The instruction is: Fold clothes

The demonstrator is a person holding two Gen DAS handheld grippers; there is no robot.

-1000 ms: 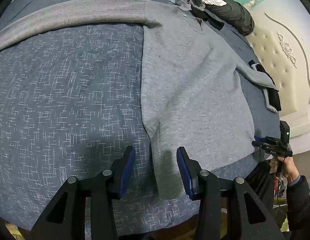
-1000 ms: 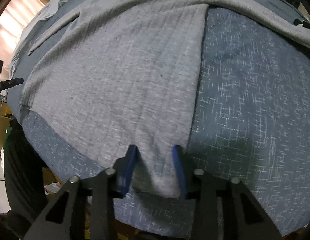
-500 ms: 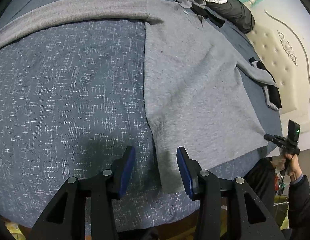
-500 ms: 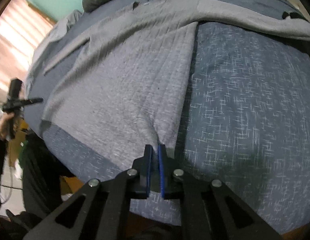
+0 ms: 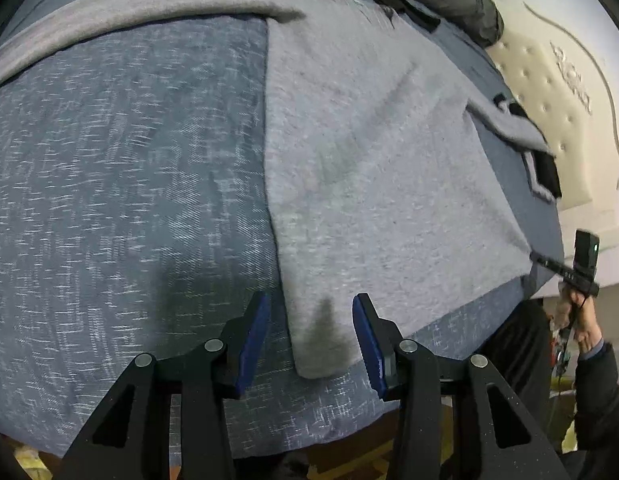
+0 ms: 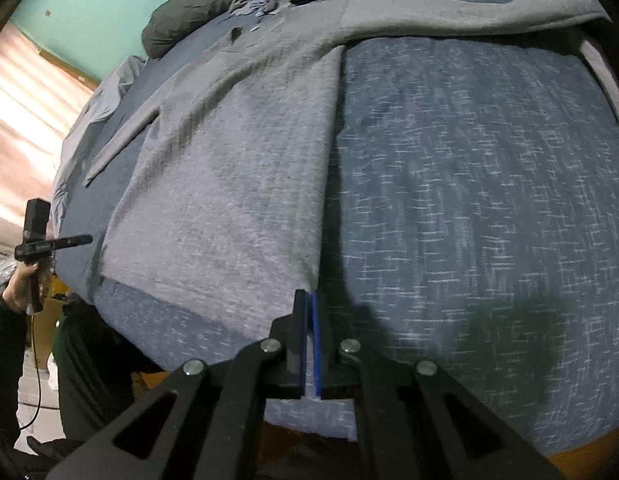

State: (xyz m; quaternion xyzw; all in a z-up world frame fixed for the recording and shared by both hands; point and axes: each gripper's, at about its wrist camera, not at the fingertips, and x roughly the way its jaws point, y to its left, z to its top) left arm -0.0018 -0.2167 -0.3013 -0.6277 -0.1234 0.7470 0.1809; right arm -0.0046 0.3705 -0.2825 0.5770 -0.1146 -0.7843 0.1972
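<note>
Risk of uneven lift: my right hand-held gripper [image 6: 309, 316] is clenched on the near right corner of the grey sweater [image 5: 369, 168] spread on the bed [image 5: 121, 184], while my left hand-held gripper [image 5: 309, 336] straddles the near left corner, released, so pulling now could skew the hem.

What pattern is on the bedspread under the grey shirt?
Dark blue-grey with small white dash flecks; the bedspread shows best in the right wrist view.
</note>
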